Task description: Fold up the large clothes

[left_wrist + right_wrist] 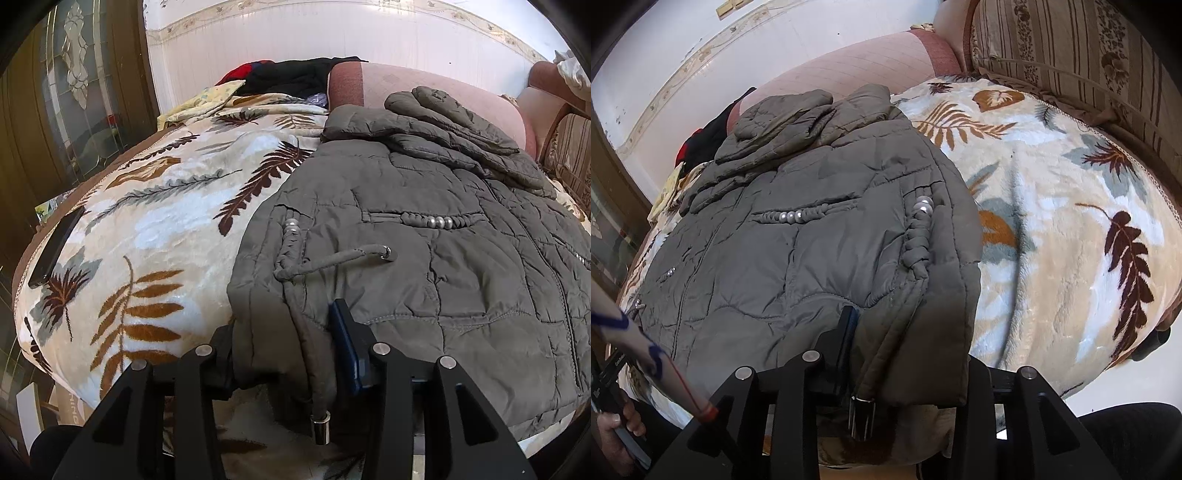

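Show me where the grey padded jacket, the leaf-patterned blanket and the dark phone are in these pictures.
Grey padded jacket (461, 280): left wrist view, on its quilted front panel.
Leaf-patterned blanket (1071, 236): right wrist view, on a bare stretch right of the jacket.
Dark phone (55, 247): left wrist view, on its flat face at the blanket's left edge.

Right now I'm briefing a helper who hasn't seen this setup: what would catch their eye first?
First the grey quilted jacket, spread flat across a leaf-patterned blanket, sleeves folded in at its far end. Then the left gripper and right gripper, each closed on a near hem corner of the jacket, one at either side. Metal-tipped drawcords dangle off that edge.
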{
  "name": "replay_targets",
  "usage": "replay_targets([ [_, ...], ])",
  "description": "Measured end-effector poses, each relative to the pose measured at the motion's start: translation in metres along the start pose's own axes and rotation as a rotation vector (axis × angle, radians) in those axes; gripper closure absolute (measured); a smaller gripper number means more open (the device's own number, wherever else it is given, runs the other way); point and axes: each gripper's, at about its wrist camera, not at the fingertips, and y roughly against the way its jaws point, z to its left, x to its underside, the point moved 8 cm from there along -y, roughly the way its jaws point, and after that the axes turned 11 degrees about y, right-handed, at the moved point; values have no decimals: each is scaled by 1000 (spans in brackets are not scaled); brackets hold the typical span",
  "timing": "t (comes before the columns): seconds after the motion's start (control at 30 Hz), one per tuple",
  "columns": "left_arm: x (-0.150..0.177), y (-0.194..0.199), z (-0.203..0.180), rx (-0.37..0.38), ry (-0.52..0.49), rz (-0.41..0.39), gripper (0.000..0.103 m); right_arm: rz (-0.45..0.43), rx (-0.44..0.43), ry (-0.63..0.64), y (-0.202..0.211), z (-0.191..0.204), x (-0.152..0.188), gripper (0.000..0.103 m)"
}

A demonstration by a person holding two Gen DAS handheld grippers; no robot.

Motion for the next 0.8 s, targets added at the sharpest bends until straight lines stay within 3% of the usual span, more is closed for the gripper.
replay_targets([
  [0.33, -1, -2, 6, -6, 34, 11, 49, 11, -15, -35, -3, -4, 1, 56],
  [0.67, -2, -5, 17, -5, 101, 33, 32, 10, -32, -48, -2, -5, 1, 54],
  [0.8, -3, -10, 23, 43, 173, 72, 30, 8, -63, -60, -2, -5, 1, 52],
])
